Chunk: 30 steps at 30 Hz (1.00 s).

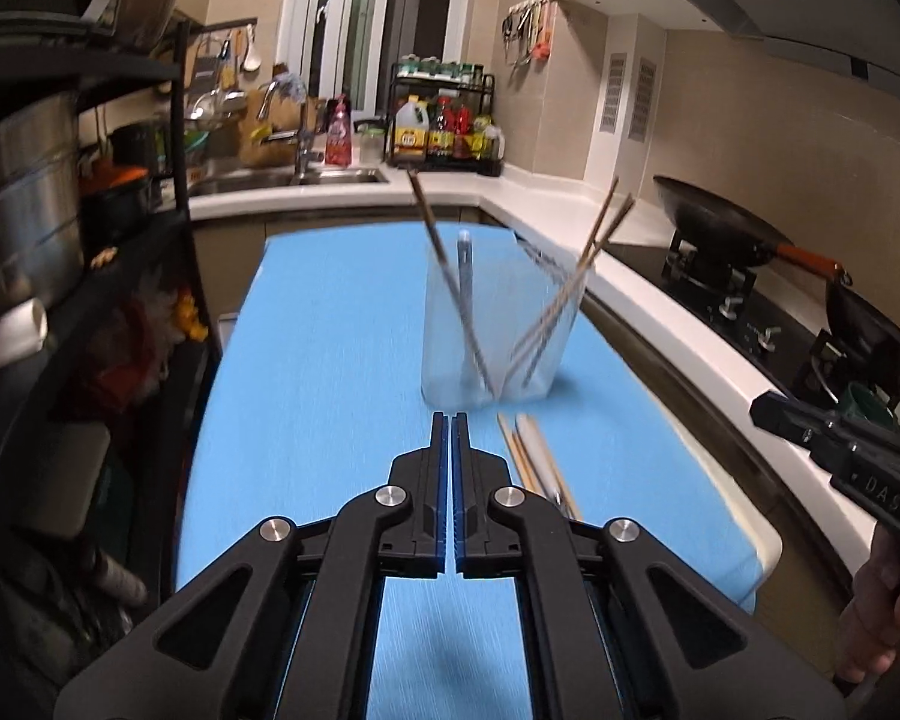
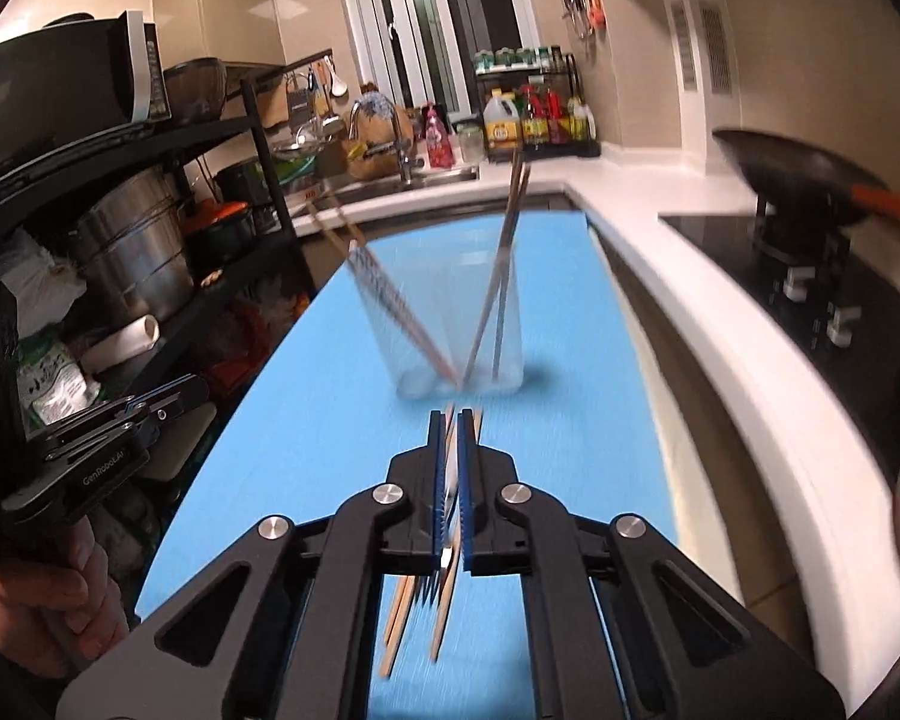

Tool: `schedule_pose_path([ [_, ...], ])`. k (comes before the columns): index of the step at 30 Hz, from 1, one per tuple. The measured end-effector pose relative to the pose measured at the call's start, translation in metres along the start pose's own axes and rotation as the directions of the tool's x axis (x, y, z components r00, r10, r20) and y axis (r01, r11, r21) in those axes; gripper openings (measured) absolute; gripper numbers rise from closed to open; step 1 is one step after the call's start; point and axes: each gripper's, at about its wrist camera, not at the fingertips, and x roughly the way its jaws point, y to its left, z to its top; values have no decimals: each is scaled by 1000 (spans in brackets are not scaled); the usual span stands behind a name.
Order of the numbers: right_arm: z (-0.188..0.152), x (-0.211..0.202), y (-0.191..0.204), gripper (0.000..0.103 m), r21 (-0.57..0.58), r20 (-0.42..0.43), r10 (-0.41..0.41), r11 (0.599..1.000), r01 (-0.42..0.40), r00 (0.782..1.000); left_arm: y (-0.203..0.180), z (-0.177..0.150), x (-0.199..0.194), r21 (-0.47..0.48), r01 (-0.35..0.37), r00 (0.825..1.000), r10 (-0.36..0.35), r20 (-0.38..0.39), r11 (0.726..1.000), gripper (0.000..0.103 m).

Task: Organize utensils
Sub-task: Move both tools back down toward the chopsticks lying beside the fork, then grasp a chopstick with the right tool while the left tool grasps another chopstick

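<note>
Utensils sit in two lots on the blue table [image 1: 330, 360]: some stand in the clear glass cup [image 1: 498, 324], the rest lie loose on the blue surface nearer to you.

Kitchen around it: a white counter [image 1: 570, 192] runs behind and along the right, with a sink [image 1: 282, 177] at the back and a wok [image 1: 720, 228] on the hob. A black shelf rack [image 2: 252, 138] stands on the left and holds a steel pot [image 2: 132, 240].

The cup stands upright on the far half of the table, blurred by motion. Dark chopsticks [image 1: 444, 264] lean left in it and paler ones lean right; a grey handle stands between them.

Loose chopsticks [image 1: 525, 456] lie flat just this side of the cup, with a pale utensil among them, too smeared to name.

Your left gripper [image 1: 451, 420] has its jaws closed together with nothing between them, tips just short of the cup's base and just left of the loose chopsticks.

Your right gripper [image 2: 452, 417] has its jaws nearly together directly over the loose pile; a pale streak shows in the narrow gap, but you cannot tell whether anything is pinched. Your hand [image 1: 888, 606] shows on its handle in the left view.
</note>
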Motion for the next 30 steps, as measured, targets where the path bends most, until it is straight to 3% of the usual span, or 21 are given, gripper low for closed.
schedule_pose_path([
  [5, -52, 12, -5, 3, 54, -20, 17, 998, -16, 1000, -1, -43, 1, -51, 5, 1000, -4, 2, 999, 1],
  [9, -80, 30, 4, 6, 18, -64, -26, 999, 28, 998, -6, -73, 11, -92, 4, 999, -8, -37, 996, 1],
  [11, -86, 36, 9, 6, -12, -70, -58, 998, 57, 996, -7, -75, 18, -106, 33, 996, -41, -74, 994, 1],
  [21, -105, 62, 11, 9, -46, -132, -72, 997, 66, 989, -16, -92, 30, -76, 30, 994, -38, -107, 997, 1],
  [25, -112, 71, 14, 15, -75, -148, -92, 994, 82, 985, -17, -95, 32, -70, 28, 993, -36, -113, 997, 1],
  [28, -114, 72, 15, 14, -101, -128, -117, 989, 105, 985, -16, -96, 33, -77, 26, 993, -34, -113, 997, 1],
  [30, -115, 70, 13, 6, -107, -113, -135, 987, 123, 984, -16, -96, 33, -76, 30, 993, -38, -111, 997, 1],
])
